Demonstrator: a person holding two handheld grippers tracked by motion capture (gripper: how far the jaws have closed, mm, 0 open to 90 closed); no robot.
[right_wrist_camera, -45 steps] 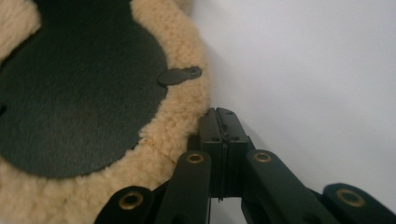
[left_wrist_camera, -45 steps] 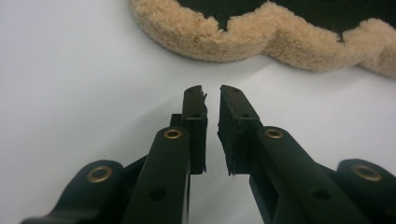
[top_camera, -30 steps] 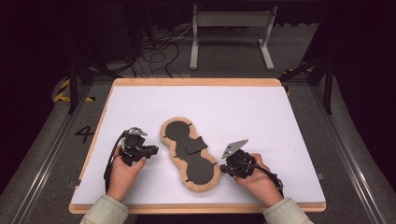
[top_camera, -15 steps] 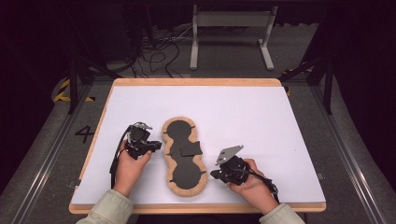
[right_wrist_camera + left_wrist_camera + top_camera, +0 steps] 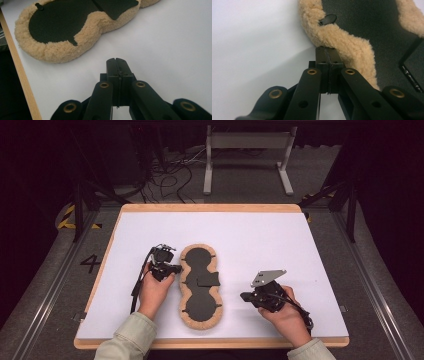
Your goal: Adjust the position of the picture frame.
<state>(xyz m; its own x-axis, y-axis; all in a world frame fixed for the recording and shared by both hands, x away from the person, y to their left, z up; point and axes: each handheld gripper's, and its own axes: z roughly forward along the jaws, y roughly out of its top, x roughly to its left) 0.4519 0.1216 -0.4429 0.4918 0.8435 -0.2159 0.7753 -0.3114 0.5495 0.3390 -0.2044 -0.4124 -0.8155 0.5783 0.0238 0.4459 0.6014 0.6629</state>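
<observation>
Lying lengthwise in the middle of the white bench [image 5: 260, 240] is a peanut-shaped fleece pad [image 5: 200, 287], its tan woolly rim framing two black panels, with a small black flap [image 5: 207, 280] across the narrow waist.

The left gripper [image 5: 172, 268], held in the person's left hand [image 5: 152, 290], sits just beside the pad's left edge near the waist. In the left gripper view its fingers [image 5: 322, 62] are pressed flat together with nothing visibly between them, and their tips meet the woolly rim [image 5: 342, 42] where it curves inward; whether they actually press into the fleece cannot be told. A small black tab [image 5: 328, 18] lies on the rim farther ahead.

The right gripper [image 5: 245, 296], in the person's right hand [image 5: 287, 317], is apart from the pad on its right side, over bare white surface, pointing toward the pad's lower lobe. The grey three-cornered plate [image 5: 267, 276] stands on top of it and a cable [image 5: 300, 307] trails over the hand. In the right gripper view its fingers [image 5: 112, 67] are likewise closed against each other and hold nothing, with the pad's rounded lower lobe [image 5: 57, 30] lying ahead across a gap of bench. The wooden edge [image 5: 20, 75] of the bench runs along the left of that view.
</observation>
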